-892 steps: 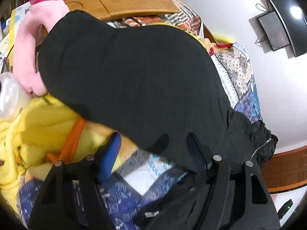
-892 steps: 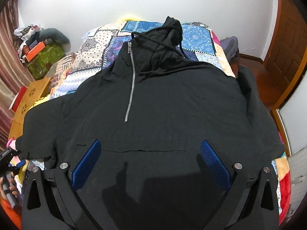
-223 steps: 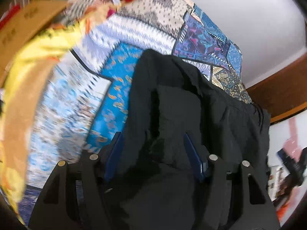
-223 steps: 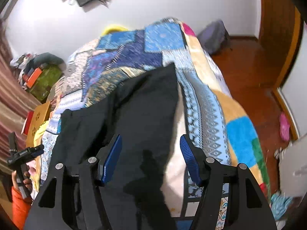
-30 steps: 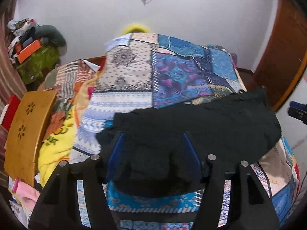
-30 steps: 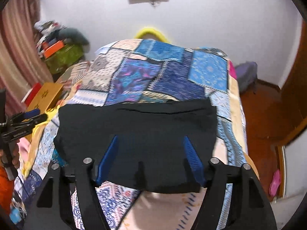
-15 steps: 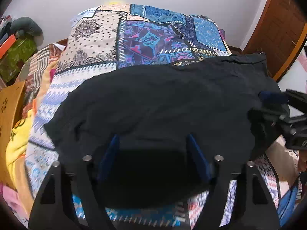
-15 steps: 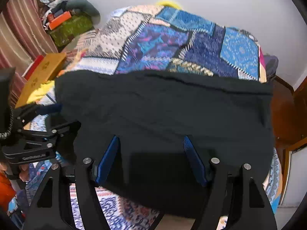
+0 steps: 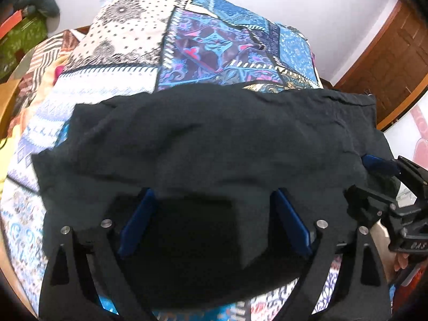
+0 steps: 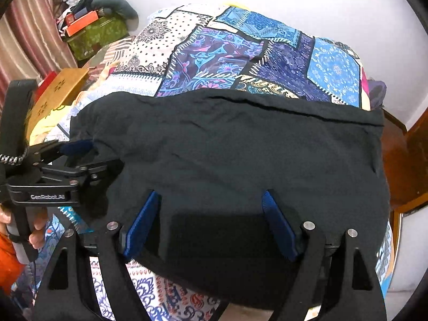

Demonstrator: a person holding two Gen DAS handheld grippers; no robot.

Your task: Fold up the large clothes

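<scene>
Jaws opening, both grippers [image 9: 214, 203] [image 10: 211, 204] over black garment [image 10: 240, 147]

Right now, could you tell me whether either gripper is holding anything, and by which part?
Nothing is held. The left gripper and right gripper are both opening over the folded black garment, pads clear of its near edge.

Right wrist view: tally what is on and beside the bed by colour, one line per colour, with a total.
Black: 1, the folded garment on the quilt.
Green: 1, the patterned box beside the bed.
Orange: 1, the flat box on top of the green one.
Tan wood: 1, the board with cut-out holes.
Total: 4.
</scene>
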